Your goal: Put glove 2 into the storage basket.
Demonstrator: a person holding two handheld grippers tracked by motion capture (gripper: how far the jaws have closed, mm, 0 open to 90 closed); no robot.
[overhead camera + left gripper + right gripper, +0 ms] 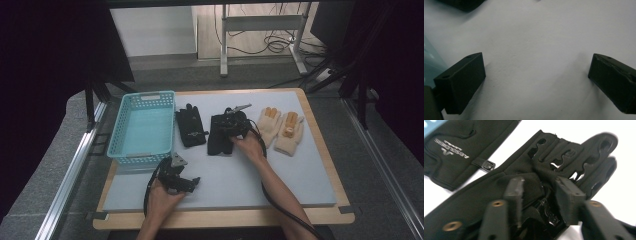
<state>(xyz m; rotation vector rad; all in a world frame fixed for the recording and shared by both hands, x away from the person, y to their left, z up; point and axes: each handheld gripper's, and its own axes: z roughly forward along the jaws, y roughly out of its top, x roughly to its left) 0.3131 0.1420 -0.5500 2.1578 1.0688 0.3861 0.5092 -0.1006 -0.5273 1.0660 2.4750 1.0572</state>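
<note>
Down at the near left edge of the tabletop (300, 185), the left tongs (192, 182) lie low, jaws spread wide over bare surface. Further right, the right tongs (539, 192), forearm stretched forward, pinch a fold of the black glove (499, 192) lying mid-tabletop.

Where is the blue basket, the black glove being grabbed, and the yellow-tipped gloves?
blue basket (143, 96): high view, on its far rim.
black glove being grabbed (486, 192): right gripper view, on its palm fabric.
yellow-tipped gloves (289, 140): high view, on the right one's cuff.
</note>
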